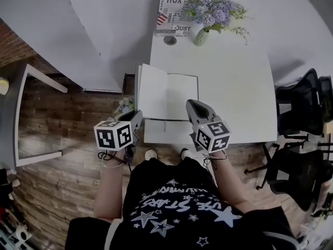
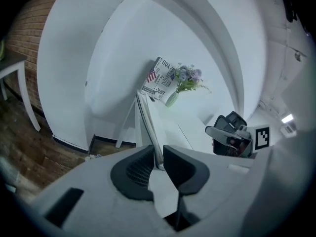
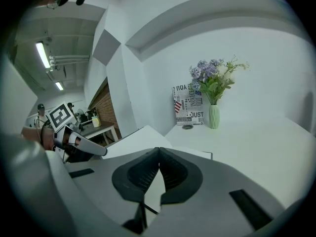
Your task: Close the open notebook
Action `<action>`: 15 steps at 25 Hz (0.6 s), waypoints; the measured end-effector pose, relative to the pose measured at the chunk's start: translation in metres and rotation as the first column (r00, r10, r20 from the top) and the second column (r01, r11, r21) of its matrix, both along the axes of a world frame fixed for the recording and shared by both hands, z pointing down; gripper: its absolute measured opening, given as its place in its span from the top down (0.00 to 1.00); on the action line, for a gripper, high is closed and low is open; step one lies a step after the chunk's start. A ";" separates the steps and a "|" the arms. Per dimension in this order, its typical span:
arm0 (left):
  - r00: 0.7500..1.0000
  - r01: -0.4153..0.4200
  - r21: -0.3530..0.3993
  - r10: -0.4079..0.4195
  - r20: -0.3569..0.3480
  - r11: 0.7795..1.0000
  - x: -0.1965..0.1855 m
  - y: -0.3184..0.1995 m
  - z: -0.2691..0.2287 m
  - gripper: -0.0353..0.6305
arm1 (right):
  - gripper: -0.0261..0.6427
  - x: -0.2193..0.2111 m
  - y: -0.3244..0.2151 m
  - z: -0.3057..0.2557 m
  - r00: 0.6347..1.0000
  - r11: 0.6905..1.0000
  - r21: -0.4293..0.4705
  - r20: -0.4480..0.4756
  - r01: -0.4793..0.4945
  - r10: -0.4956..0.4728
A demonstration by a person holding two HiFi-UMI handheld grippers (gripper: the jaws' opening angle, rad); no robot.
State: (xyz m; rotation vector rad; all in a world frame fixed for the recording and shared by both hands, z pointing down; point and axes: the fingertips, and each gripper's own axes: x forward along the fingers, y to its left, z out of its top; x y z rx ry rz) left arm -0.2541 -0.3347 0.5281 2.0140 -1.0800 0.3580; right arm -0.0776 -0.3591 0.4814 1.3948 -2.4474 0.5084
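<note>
- Fingers of the left gripper pinch the one notebook's raised left leaf by its edge.
- Right gripper's jaws meet, empty, above the right page.
- Notebook lies at the table's front-left; bare tabletop stretches rightward, with one vase beyond.

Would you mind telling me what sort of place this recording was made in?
Probably an office or studio workspace: a white desk with an open notebook and a vase of flowers, black office chairs beside it, and a wood-plank floor.

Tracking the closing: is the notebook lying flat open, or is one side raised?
Half open. The left claw pinches the left side of the notebook, raised steeply; the right page lies flat on the table.
</note>
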 end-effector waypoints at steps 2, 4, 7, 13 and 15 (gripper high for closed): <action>0.999 0.013 0.030 -0.014 0.040 0.999 0.006 0.001 -0.009 0.84 | 0.96 0.007 -0.001 -0.003 1.000 1.000 0.007 0.005 0.017 -0.017; 0.996 0.022 0.060 -0.027 0.084 0.998 0.015 0.002 -0.019 0.84 | 0.96 0.015 -0.001 -0.007 0.999 0.999 0.017 0.011 0.032 -0.032; 0.988 0.015 0.101 -0.031 0.154 0.995 0.032 0.004 -0.031 0.84 | 0.96 0.029 -0.001 -0.014 0.999 0.998 0.030 0.019 0.049 -0.050; 0.973 -0.011 0.161 -0.026 0.229 0.987 0.072 0.004 -0.051 0.86 | 0.96 0.061 -0.003 -0.020 0.997 0.998 0.043 0.046 0.052 -0.054; 0.967 -0.037 0.175 -0.009 0.254 0.984 0.090 0.004 -0.055 0.86 | 0.96 0.073 -0.003 -0.020 0.997 0.998 0.043 0.053 0.046 -0.048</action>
